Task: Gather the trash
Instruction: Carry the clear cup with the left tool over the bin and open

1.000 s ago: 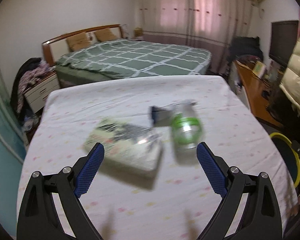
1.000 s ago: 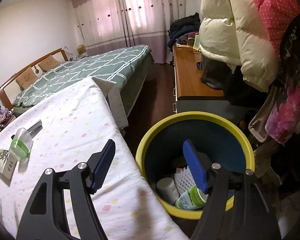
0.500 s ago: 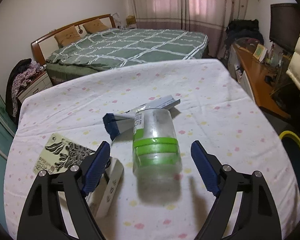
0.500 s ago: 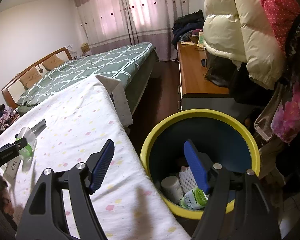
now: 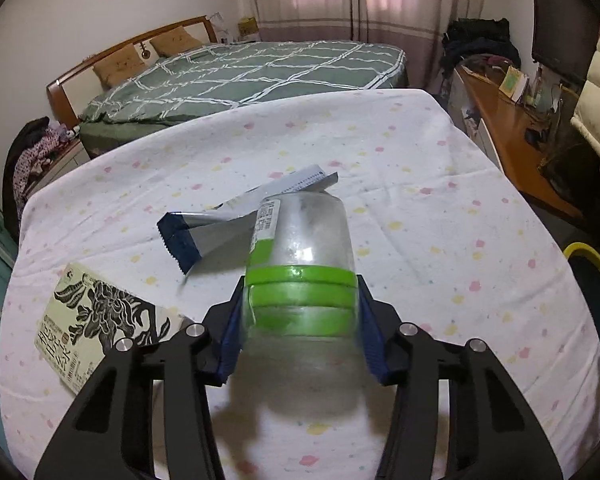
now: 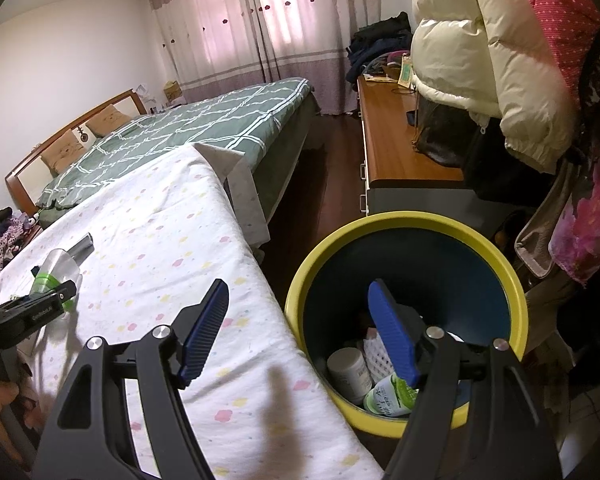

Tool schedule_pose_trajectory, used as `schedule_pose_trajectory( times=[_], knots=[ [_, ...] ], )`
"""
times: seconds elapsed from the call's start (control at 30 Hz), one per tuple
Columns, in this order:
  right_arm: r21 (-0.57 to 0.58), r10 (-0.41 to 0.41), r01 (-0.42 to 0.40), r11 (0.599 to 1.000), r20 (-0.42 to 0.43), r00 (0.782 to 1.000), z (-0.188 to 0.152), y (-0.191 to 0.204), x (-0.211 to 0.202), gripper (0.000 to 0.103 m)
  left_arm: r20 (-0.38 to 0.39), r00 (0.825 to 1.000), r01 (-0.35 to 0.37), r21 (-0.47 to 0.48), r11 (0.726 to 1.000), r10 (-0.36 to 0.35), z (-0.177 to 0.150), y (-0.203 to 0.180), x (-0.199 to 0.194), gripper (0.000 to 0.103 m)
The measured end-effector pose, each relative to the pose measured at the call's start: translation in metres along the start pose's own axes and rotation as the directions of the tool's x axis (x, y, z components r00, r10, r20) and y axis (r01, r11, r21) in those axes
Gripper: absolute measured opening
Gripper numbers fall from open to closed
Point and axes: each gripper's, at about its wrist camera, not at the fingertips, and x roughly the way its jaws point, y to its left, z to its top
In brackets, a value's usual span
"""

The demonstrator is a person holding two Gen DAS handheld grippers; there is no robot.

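Between the blue pads of my left gripper (image 5: 300, 320) sits the clear plastic jar (image 5: 302, 264), clamped at its green-taped band, its long axis running straight away from me along the fingers, base toward the far side of the flowered tablecloth (image 5: 440, 208). My left hand is the one on it; my right gripper (image 6: 300, 336) hangs open and empty at the table's right edge, over the yellow-rimmed bin (image 6: 512, 280). So the jar's way to the bin lies to my right, across the cloth, and I judge the carry is the left hand's to make. Just left of the jar lies a flat box (image 5: 96, 320) printed with a black flower pattern and Chinese characters too small for me to read. Behind the jar, touching it, a silver and dark blue wrapper (image 5: 220, 228) points away; the jar's white label is print I cannot make out. On the left gripper's arm, seen from the right wrist, small white lettering shows but stays illegible.
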Motion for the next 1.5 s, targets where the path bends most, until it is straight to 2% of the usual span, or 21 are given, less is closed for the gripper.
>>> schedule_pose_trajectory(
  times=[0.17, 0.27, 0.4, 0.67, 1.03, 1.2, 1.5],
  knots=[
    [0.020, 0.014, -0.014, 1.000, 0.014, 1.000, -0.001, -0.003, -0.003, 0.069, -0.009, 1.000, 0.024, -0.006, 1.000, -0.024, -0.007, -0.004, -0.009, 0.050],
    [0.036, 0.024, -0.025, 0.999, 0.045, 0.999, -0.002, -0.007, -0.009, 0.069, -0.009, 0.999, 0.049, 0.003, 0.999, -0.049, -0.013, -0.013, -0.019, 0.050],
    [0.037, 0.032, -0.034, 0.999, 0.044, 0.998, -0.003, -0.012, -0.012, 0.069, -0.004, 0.996, 0.091, 0.022, 0.996, -0.091, -0.022, -0.031, -0.037, 0.050],
    [0.087, -0.010, 0.004, 0.996, 0.067, 0.998, -0.008, -0.058, -0.033, 0.069, -0.005, 0.987, 0.161, 0.092, 0.983, -0.161, -0.031, -0.079, -0.059, 0.050],
    [0.187, -0.125, 0.106, 0.977, 0.095, 0.988, -0.005, -0.138, -0.056, 0.070, -0.031, 0.959, 0.283, 0.224, 0.933, -0.283, -0.035, -0.185, -0.075, 0.050],
    [0.211, -0.153, 0.130, 0.969, 0.095, 0.984, -0.007, -0.161, -0.059, 0.071, -0.056, 0.948, 0.316, 0.281, 0.906, -0.314, -0.040, -0.229, -0.076, 0.050],
    [0.255, -0.191, 0.160, 0.954, 0.103, 0.976, -0.008, -0.193, -0.068, 0.073, -0.114, 0.933, 0.360, 0.339, 0.869, -0.342, -0.047, -0.282, -0.066, 0.050]
  ],
)
